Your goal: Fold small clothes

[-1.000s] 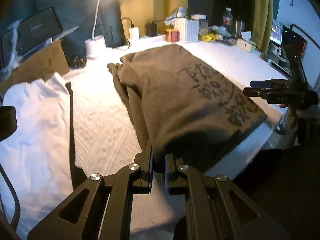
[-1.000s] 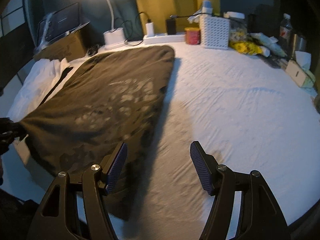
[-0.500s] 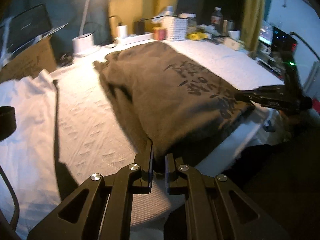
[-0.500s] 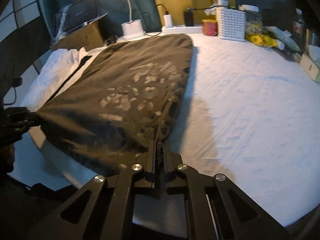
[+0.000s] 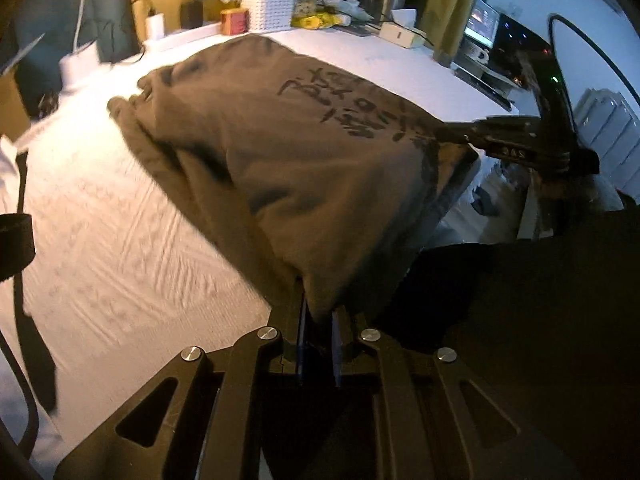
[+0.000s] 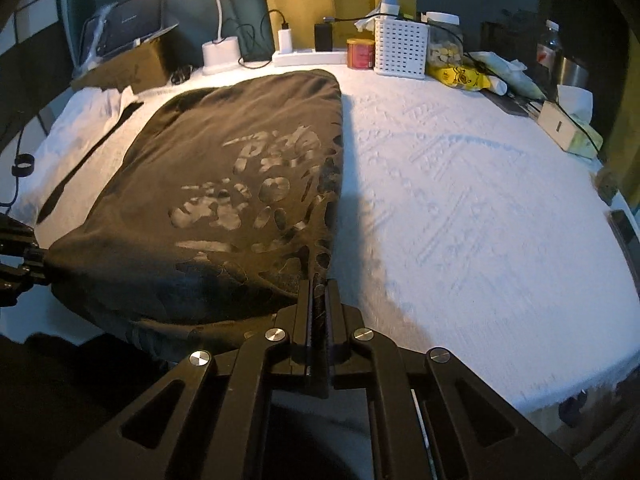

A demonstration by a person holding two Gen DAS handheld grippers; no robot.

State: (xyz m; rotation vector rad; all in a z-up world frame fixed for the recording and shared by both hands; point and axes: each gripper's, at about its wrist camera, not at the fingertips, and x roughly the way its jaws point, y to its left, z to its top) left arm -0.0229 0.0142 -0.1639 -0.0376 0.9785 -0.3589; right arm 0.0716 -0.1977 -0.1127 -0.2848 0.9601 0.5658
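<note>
My left gripper (image 5: 318, 344) and right gripper (image 6: 318, 322) each pinch a near corner of the brown printed cotton T-shirt (image 6: 240, 184), at six o'clock on the white table (image 6: 460, 200); folding has barely begun

Open white bedspread (image 6: 460, 200) right of the brown printed shirt (image 6: 240, 184), far edge crowded by white basket (image 6: 401, 49), red tin (image 6: 360, 53), power strip (image 6: 308, 57), lamp base (image 6: 221, 52), white garment (image 5: 6, 168) on left.

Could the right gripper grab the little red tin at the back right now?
Probably not: the right gripper is shut on the brown shirt, and the red tin stands far across the white-covered table.
</note>
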